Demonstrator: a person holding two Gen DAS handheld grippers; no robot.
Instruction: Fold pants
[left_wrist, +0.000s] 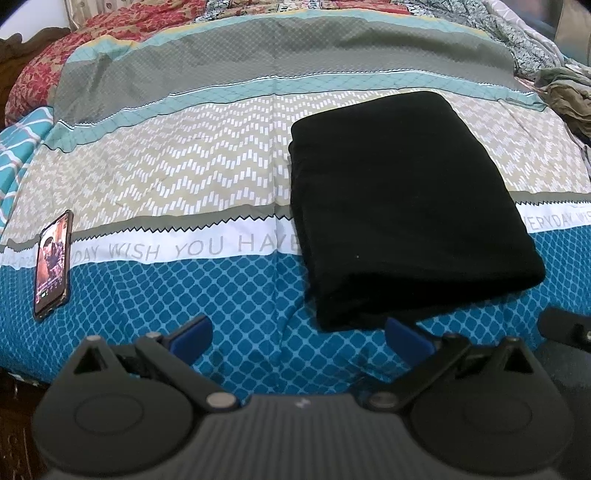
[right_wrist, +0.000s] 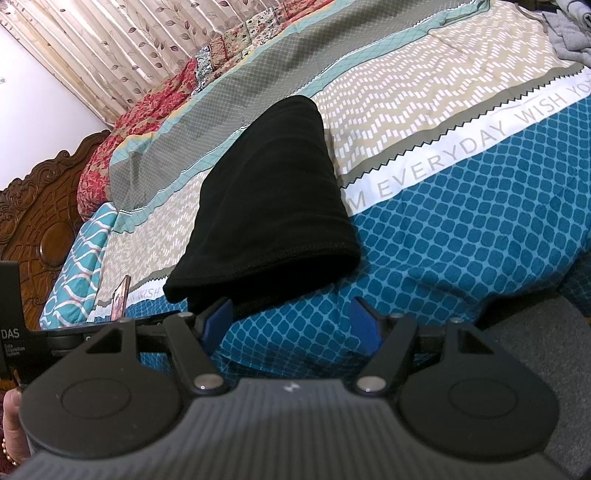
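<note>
The black pants (left_wrist: 402, 206) lie folded into a thick rectangle on the patterned bedspread (left_wrist: 184, 177). They also show in the right wrist view (right_wrist: 273, 206), with a stitched hem along the near fold. My left gripper (left_wrist: 299, 336) is open and empty, just short of the pants' near edge. My right gripper (right_wrist: 291, 319) is open and empty too, its left blue finger (right_wrist: 218, 317) right at the near corner of the pants. Neither holds cloth.
A phone (left_wrist: 53, 258) with a lit screen lies on the bed at the left, also seen on edge in the right wrist view (right_wrist: 120, 299). Loose clothes (left_wrist: 565, 96) are heaped at the far right. A carved wooden headboard (right_wrist: 44, 206) and curtain (right_wrist: 122, 48) stand beyond.
</note>
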